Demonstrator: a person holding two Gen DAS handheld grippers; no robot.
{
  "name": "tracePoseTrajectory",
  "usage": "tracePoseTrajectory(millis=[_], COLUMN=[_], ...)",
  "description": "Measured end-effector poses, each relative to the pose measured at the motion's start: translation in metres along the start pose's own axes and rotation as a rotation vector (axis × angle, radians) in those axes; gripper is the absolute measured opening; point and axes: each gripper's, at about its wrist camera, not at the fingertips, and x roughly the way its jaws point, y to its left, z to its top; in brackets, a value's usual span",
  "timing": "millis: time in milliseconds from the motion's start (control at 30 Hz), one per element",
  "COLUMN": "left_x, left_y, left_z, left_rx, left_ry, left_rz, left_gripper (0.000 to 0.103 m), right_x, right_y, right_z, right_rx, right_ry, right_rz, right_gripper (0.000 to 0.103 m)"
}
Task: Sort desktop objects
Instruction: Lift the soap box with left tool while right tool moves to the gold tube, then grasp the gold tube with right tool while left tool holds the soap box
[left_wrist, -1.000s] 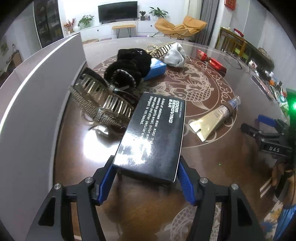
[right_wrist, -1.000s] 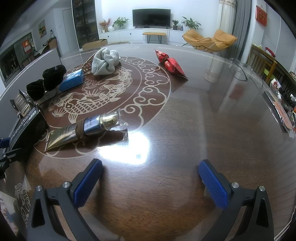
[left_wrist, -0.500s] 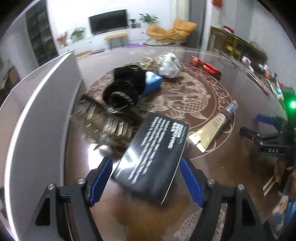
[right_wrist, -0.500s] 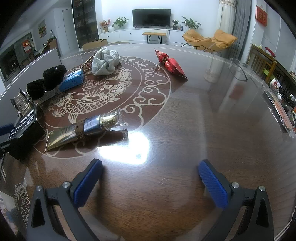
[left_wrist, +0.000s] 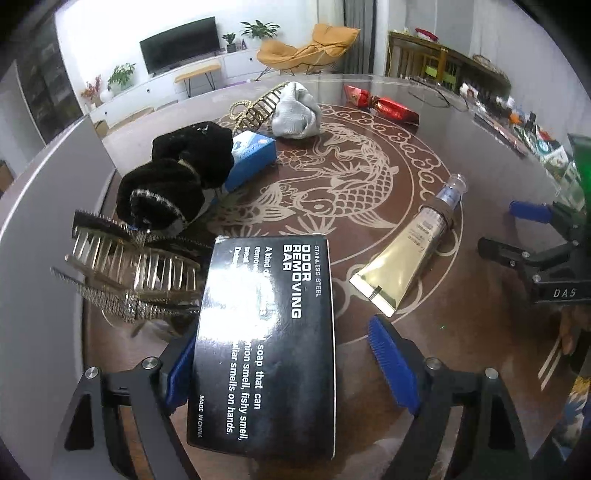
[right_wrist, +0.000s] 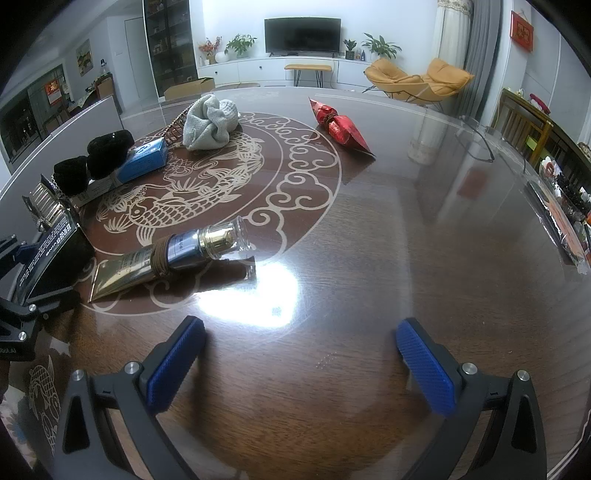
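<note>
Left wrist view is showing the brown table (left_wrist: 436, 325) bearing the black box (left_wrist: 266, 343), which is lying between the left gripper's (left_wrist: 284, 369) jaws; these have just been opening, the right pad standing clear of it. Right of the box a gold tube (left_wrist: 402, 258) is lying; behind it sit hair clips (left_wrist: 133, 273). The right gripper (right_wrist: 299, 362) is hovering spread, holding nothing.

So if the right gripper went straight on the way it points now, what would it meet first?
Probably just the bare table: the right gripper is open and empty, and nothing lies directly ahead, though depth is unclear.
</note>
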Motion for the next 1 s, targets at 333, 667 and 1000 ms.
tracePoseTrajectory(millis=[333,667,1000], left_x=[-0.022,-0.043,-0.045], left_y=[-0.005,0.004,0.010], left_z=[-0.030,-0.066,-0.074], left_rx=[-0.129,-0.254,-0.258], left_ry=[-0.033,-0.049,-0.059], left_rz=[0.046,0.125,0.138], left_gripper=[0.058,0.058,0.058], right_x=[0.000,-0.006,0.040], right_y=[0.000,0.015,0.120], right_z=[0.000,0.016,0.063], right_rx=[0.003,0.293,0.012], right_ry=[-0.001,0.065,0.059], right_rz=[0.005,0.231,0.057], right_gripper=[0.103,0.103,0.103])
